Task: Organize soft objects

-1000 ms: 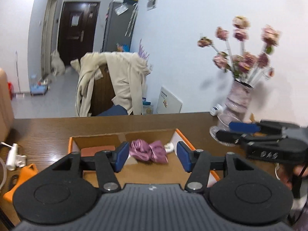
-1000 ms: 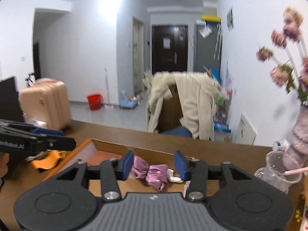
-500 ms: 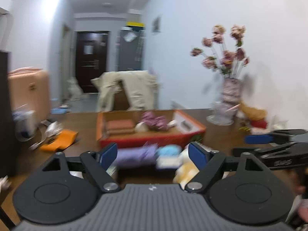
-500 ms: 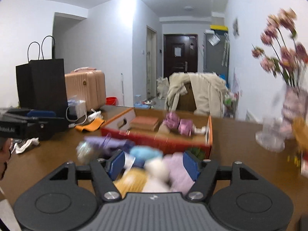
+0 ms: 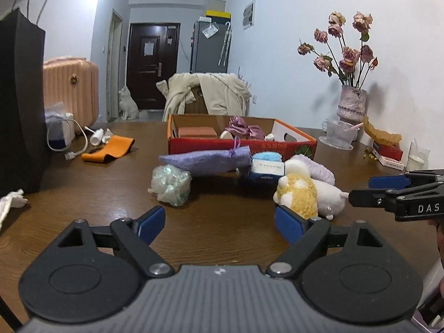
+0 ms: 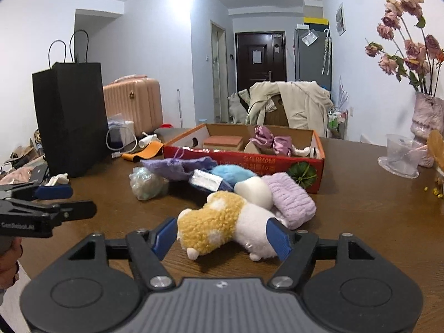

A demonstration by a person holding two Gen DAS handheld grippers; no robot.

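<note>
A heap of soft things lies on the brown table in front of the orange cardboard box (image 6: 249, 162) (image 5: 241, 147). It holds a yellow-and-white plush toy (image 6: 222, 222) (image 5: 299, 194), a lilac fluffy band (image 6: 288, 199), a blue fluffy ball (image 6: 230, 172), a purple knitted pouch (image 5: 211, 161) and a pale crumpled ball (image 5: 172, 184). A pink satin bow (image 6: 270, 140) rests in the box. My right gripper (image 6: 222, 236) is open with the plush toy between its fingers. My left gripper (image 5: 219, 222) hangs over bare table short of the crumpled ball, jaws opening, nothing between them.
A tall black paper bag (image 6: 72, 116) stands at the table's left, with a charger cable and an orange cloth (image 5: 111, 149) behind it. A vase of dried roses (image 5: 351, 105) and a clear cup (image 6: 399, 155) stand at the right. A coat-draped chair is beyond the box.
Both grippers have drawn back from above the box and sunk toward the table. The pink bow stays in the box. Both pairs of jaws stand wider than before.
</note>
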